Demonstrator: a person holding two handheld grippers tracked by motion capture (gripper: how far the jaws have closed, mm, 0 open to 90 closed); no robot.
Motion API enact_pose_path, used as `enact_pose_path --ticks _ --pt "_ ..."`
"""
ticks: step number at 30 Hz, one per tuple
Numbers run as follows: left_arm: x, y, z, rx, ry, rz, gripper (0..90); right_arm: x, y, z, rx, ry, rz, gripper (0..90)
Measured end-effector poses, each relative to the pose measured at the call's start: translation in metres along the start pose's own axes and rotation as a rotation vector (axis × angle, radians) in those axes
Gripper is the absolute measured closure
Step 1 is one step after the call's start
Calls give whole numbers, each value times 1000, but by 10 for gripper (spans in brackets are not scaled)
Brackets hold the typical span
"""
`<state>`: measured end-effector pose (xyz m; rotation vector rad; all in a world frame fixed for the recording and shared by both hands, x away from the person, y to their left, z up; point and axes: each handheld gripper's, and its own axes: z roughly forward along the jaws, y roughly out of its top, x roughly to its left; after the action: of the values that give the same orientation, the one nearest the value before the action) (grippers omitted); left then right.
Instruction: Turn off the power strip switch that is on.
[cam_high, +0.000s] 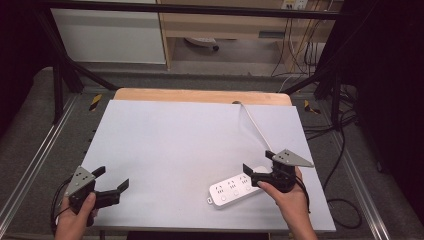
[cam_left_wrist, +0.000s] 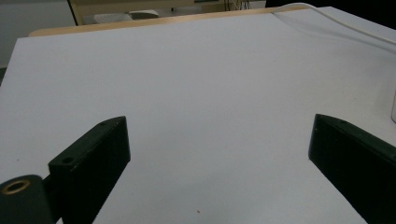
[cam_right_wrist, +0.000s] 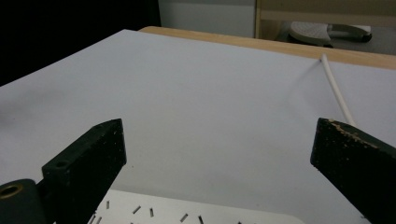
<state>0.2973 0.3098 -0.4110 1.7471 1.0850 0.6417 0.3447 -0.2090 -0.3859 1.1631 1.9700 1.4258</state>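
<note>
Nearest, the left hand-held gripper (cam_high: 111, 185) rests at the front left edge of the white surface (cam_high: 175, 145) with jaws wide and empty, while the right hand-held gripper (cam_high: 256, 175), jaws wide, hovers over the right end of the white power strip (cam_high: 235, 187), lying front right.

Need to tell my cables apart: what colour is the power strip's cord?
White, like the power strip itself; the cord shows best in the right gripper view.

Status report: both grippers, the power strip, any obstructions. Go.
Left gripper open, empty, near-left table corner. Right gripper open, just above power strip, not gripping. Strip flat, its cord trailing to far edge. Nothing in the way.
</note>
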Motion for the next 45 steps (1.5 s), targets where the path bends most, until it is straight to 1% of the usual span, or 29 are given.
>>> enact_pose_path --ticks 6,7,9,11,16,19,21,22,28,33,36,45 --pt "0 0 0 -5 1 -6 53 -5 7 -11 -58 1 9 21" --pt "0 0 0 -4 1 -5 53 -6 7 -12 -62 2 14 20" --pt "0 0 0 -3 2 -5 52 -8 8 -15 -74 -11 15 19" --pt "0 0 0 -5 2 -5 53 -11 8 -17 -74 -21 26 19" --pt "0 0 -1 -6 4 -5 53 -16 5 -23 -91 -41 16 16" --pt "0 0 -1 -6 5 -6 53 -18 5 -26 -98 -52 23 16" --pt "1 0 -1 -7 6 -5 53 -21 3 -29 -102 -58 11 17" --pt "1 0 -1 -8 6 -5 53 -22 3 -31 -104 -62 14 17" --pt "2 0 -2 -14 8 -15 52 -33 -2 -45 -114 -98 24 17" --pt "2 0 -2 -16 10 -15 53 -41 -7 -57 -118 -122 32 19" --pt "2 0 -3 -14 9 -9 52 -44 -11 -61 -117 -130 31 21" --pt "3 1 -4 -17 12 -10 53 -53 -24 -73 -108 -148 40 28"
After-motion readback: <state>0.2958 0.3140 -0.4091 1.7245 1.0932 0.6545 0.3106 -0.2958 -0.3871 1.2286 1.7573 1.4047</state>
